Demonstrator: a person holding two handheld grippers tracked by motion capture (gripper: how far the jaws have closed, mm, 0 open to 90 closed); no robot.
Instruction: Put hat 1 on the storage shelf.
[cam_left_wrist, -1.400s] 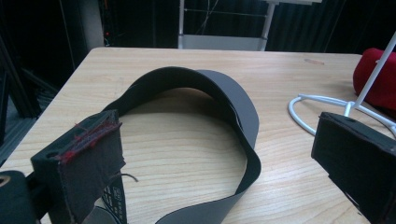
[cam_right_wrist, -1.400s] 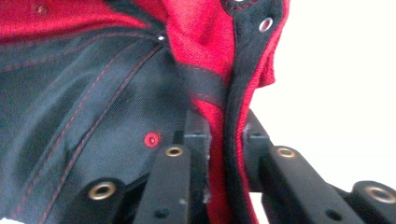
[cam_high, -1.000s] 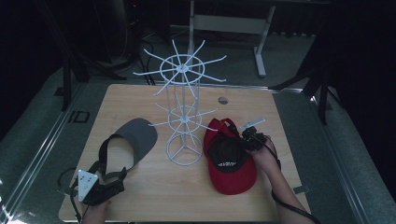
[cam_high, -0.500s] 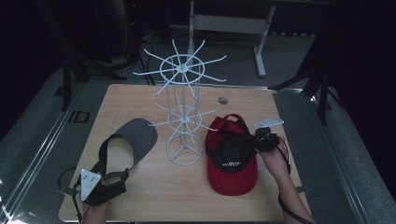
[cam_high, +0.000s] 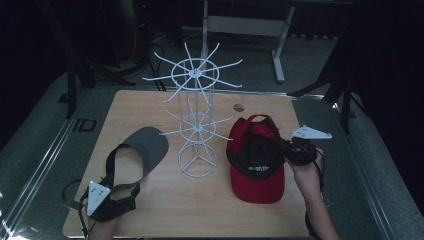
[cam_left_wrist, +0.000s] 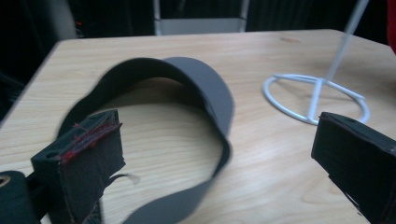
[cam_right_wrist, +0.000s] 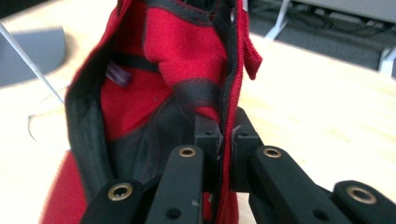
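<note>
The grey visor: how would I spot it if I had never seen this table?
Start at the white wire rack standing mid-table. Left of its ring base lies the grey visor, by the open left gripper. Unlike the red cap, it has no crown, just brim and strap.

I'm keeping my left claw (cam_high: 116, 202) low at the near left, jaws spread wide. My right claw (cam_high: 286, 151) is pinching shut, its jaws pointing left, my right forearm (cam_high: 320, 222) reaching in from below.

White wire rack (cam_high: 196, 120), wooden table (cam_high: 150, 105)
</note>
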